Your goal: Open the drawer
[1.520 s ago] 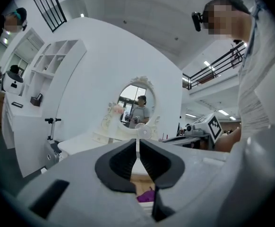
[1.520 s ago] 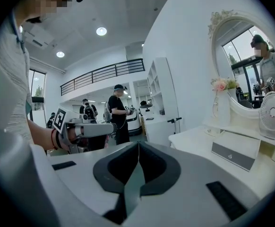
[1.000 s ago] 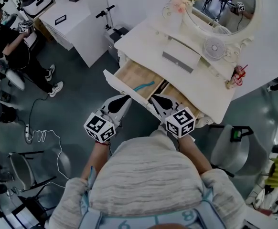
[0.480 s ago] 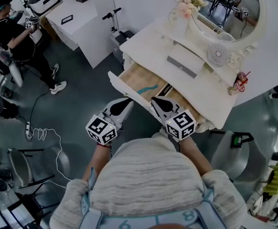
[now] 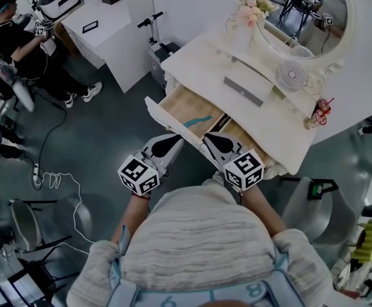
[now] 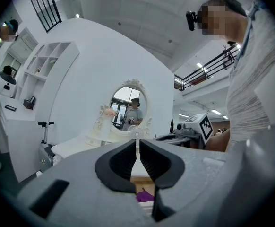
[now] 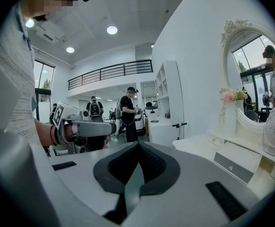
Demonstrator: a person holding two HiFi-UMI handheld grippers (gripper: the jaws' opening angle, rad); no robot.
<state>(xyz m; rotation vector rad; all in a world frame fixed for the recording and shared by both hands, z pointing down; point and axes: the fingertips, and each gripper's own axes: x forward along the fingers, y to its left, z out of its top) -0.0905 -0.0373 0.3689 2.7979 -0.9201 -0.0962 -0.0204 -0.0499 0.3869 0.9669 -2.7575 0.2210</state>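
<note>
A white vanity table (image 5: 199, 59) has its left drawer (image 5: 181, 105) pulled out, showing a wooden bottom and a teal item (image 5: 195, 118). My left gripper (image 5: 173, 139) hovers just in front of that drawer's front panel, jaws shut and empty. Beside it, my right gripper (image 5: 208, 135) is over the right-hand drawer (image 5: 242, 137), also shut with nothing in it. In the left gripper view the left gripper (image 6: 138, 143) points level at the mirror (image 6: 128, 105), with a purple thing (image 6: 144, 196) below it. The right gripper (image 7: 137, 148) points towards the room.
On the vanity stand a small fan (image 5: 291, 75), flowers (image 5: 247, 10), a flat box (image 5: 247, 82) and a red drink (image 5: 320, 107). A scooter (image 5: 153, 34) leans at its left. A person (image 5: 20, 50) stands far left; a cable (image 5: 52, 181) lies on the floor.
The head view has shifted slightly. Both grippers stay close in front of the drawers. The person at the far left has shifted their stance.
</note>
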